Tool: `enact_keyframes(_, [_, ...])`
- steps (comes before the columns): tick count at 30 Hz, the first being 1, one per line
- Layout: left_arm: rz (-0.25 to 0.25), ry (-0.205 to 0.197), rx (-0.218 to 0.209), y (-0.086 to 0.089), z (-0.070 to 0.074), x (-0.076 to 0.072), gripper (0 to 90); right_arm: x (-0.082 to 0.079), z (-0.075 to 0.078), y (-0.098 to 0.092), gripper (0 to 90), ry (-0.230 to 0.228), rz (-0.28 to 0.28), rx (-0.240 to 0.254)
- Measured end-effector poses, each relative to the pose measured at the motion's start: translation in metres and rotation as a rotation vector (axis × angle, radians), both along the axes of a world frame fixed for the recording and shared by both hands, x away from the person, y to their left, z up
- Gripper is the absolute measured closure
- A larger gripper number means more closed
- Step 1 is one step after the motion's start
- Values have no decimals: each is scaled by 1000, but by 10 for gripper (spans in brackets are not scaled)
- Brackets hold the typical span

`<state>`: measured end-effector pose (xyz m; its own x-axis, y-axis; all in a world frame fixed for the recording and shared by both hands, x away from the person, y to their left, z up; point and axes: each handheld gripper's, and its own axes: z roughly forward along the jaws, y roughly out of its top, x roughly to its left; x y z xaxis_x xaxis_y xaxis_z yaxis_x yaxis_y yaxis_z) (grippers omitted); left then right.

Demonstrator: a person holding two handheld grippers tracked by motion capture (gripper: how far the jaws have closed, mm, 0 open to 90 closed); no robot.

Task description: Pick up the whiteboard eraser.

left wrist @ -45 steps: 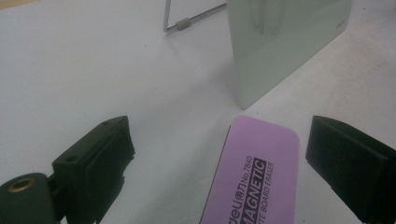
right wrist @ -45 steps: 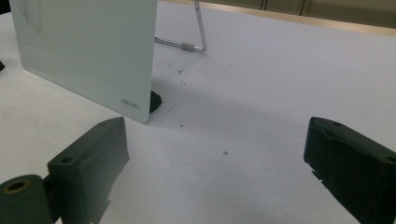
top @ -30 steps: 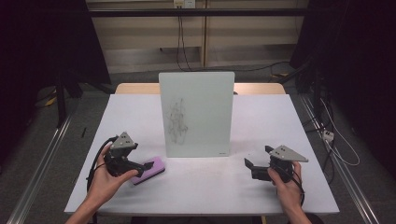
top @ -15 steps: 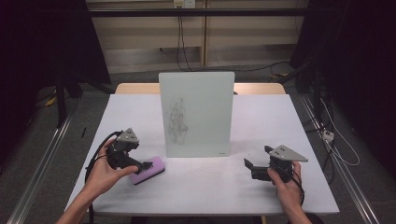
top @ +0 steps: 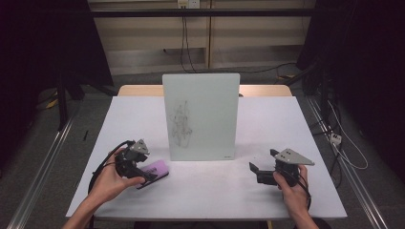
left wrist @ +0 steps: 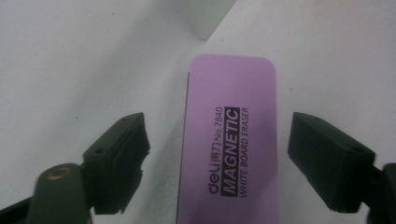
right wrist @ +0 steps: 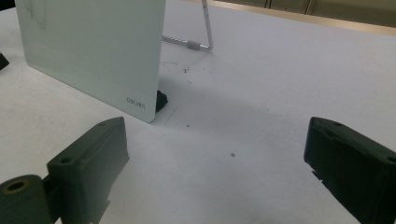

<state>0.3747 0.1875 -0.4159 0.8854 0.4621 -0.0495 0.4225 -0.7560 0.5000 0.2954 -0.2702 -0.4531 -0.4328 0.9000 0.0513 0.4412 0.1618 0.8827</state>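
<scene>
Purple eraser (left wrist: 229, 140) lies flat on the white table (top: 215, 191), near the whiteboard's (top: 200, 114) lower left corner. The left gripper (left wrist: 217, 154) straddles it; its jaws have just been closing, with gaps on both sides yet. The right gripper (right wrist: 215, 163) rests on the table, well apart, jaws wide around nothing.

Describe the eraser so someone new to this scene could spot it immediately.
Start at the upright whiteboard standing mid-table. Look just below its lower left corner, where the left claw straddles a flat purple block, the eraser. It is the only coloured thing on the white table, printed "MAGNETIC WHITE BOARD ERASER".
</scene>
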Motion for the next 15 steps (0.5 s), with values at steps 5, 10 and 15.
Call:
enact_keyframes(5, [-14, 11, 6, -1, -3, -2, 243, 1, 0, 1, 63, -1, 2, -3])
enact_keyframes(10, [-29, 21, 30, -3, -8, -3, 279, 0, 0, 2, 63, 0, 8, -3])
enact_keyframes(15, [-33, 29, 44, -4, -10, -3, 332, 1, 0, 1, 63, -1, 7, -4])
